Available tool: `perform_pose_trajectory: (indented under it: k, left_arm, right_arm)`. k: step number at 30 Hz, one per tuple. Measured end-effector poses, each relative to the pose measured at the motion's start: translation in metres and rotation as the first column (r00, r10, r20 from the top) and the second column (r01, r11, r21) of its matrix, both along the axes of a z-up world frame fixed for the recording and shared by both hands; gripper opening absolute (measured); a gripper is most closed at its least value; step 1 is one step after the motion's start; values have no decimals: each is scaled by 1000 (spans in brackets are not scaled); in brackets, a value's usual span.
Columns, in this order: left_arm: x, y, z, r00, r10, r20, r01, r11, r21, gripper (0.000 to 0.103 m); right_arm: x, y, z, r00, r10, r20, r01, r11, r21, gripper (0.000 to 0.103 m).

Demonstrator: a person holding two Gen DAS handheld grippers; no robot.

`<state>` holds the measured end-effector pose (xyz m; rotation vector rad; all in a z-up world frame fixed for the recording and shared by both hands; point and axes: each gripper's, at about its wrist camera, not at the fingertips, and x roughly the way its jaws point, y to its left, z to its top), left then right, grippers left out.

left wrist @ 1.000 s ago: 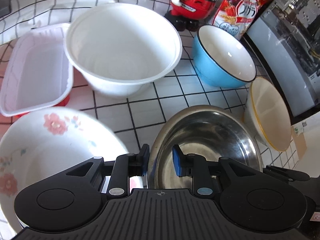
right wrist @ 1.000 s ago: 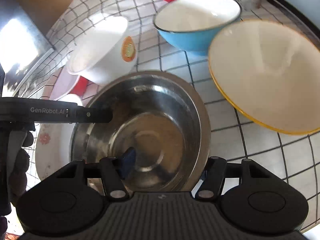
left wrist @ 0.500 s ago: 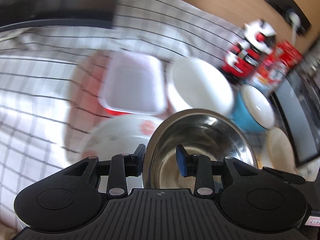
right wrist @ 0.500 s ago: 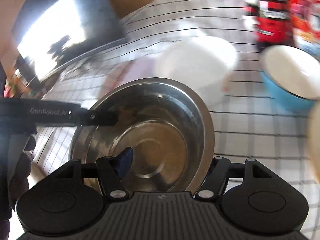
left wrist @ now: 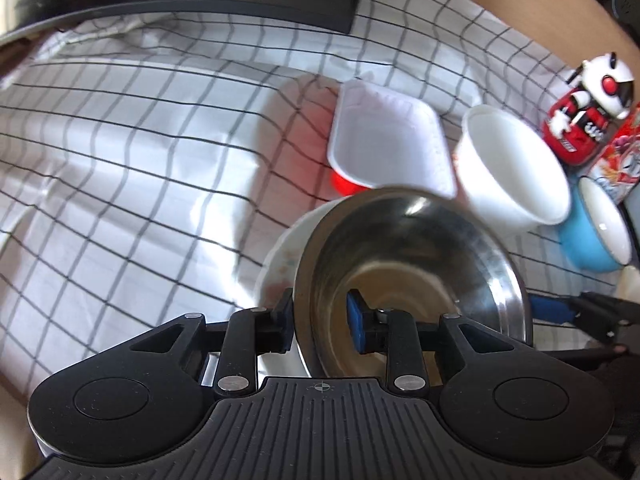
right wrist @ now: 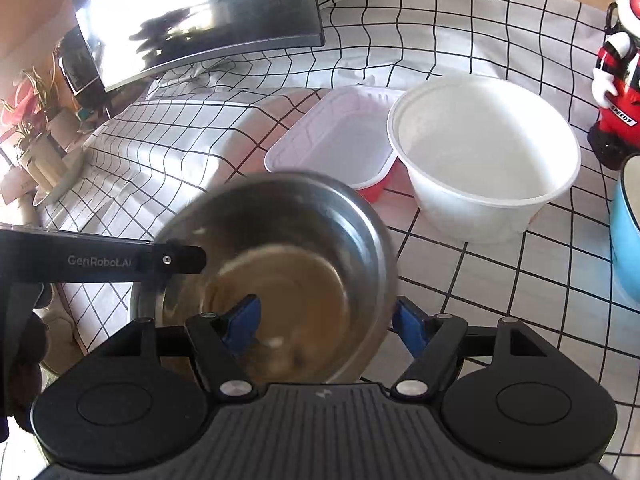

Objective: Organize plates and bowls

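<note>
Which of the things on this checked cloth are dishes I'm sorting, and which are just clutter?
Dishes:
steel bowl
floral bowl
white plastic bowl
rectangular tray
blue bowl

Clutter:
toy figure
snack packet
monitor

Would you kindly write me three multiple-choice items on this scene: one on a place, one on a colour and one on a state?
1. Where is the rectangular container relative to the white plastic bowl?
A inside it; B beside it; C on top of it.
2. What colour are the grid lines of the checked cloth?
A black; B green; C red.
3. The steel bowl is:
A full of rice; B upside down; C empty.

Answers:
1 B: the two stand side by side on the cloth.
2 A: black lines cross white fabric.
3 C: its bare inside faces up.
</note>
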<state>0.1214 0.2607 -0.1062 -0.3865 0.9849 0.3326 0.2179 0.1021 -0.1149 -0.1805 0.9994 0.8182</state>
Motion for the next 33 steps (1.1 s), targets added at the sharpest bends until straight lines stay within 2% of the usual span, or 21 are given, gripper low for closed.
perform_pose_trajectory:
  k: [3, 5, 9, 11, 14, 19, 20, 21, 25, 29, 33]
  left_arm:
    - [-11, 6, 1, 999, 25, 21, -25, 1000, -16, 29]
    - [-19, 10, 6, 998, 28, 65, -27, 999, -25, 29]
    - [-25, 26, 18, 991, 88, 105, -86, 996, -19, 29]
    - [-27, 35, 20, 987, 114, 116, -106, 992, -67, 29]
    - [-25, 42, 19, 986, 105, 129, -86, 986, -145, 29]
    - [-14, 41, 8, 994, 76, 76, -68, 992, -105, 30]
    - [-13, 41, 4, 995, 77, 66, -70, 993, -99, 37]
    - [-12, 42, 2, 995, 76, 60, -70, 993, -99, 38]
    - [-7, 42, -12, 999, 46, 28, -43, 992, -116, 38]
    - [-5, 47, -32, 999, 52, 3, -51, 983, -178, 42]
    - [-2, 46, -32, 999, 39, -7, -39, 983, -179, 39]
  right_arm:
    - [4, -6, -3, 1000, -5, -29, 6, 1000, 17, 75]
    - [8, -13, -5, 998, -22, -55, 24, 999, 39, 80]
    - [16, -26, -2, 994, -62, -90, 70, 994, 82, 80]
    - [19, -30, -1, 992, -88, -92, 97, 991, 96, 81]
    - [22, -32, -1, 988, -106, -111, 117, 988, 103, 81]
    - [21, -27, -3, 988, -106, -110, 115, 990, 82, 81]
    - [22, -24, -5, 988, -106, -112, 115, 990, 77, 81]
    - [22, -22, -7, 987, -106, -116, 115, 991, 72, 81]
    - [24, -12, -21, 980, -96, -172, 107, 993, 53, 81]
    - [23, -3, -31, 966, -58, -254, 81, 993, 84, 81]
    - [18, 2, -32, 957, -38, -287, 72, 992, 107, 82]
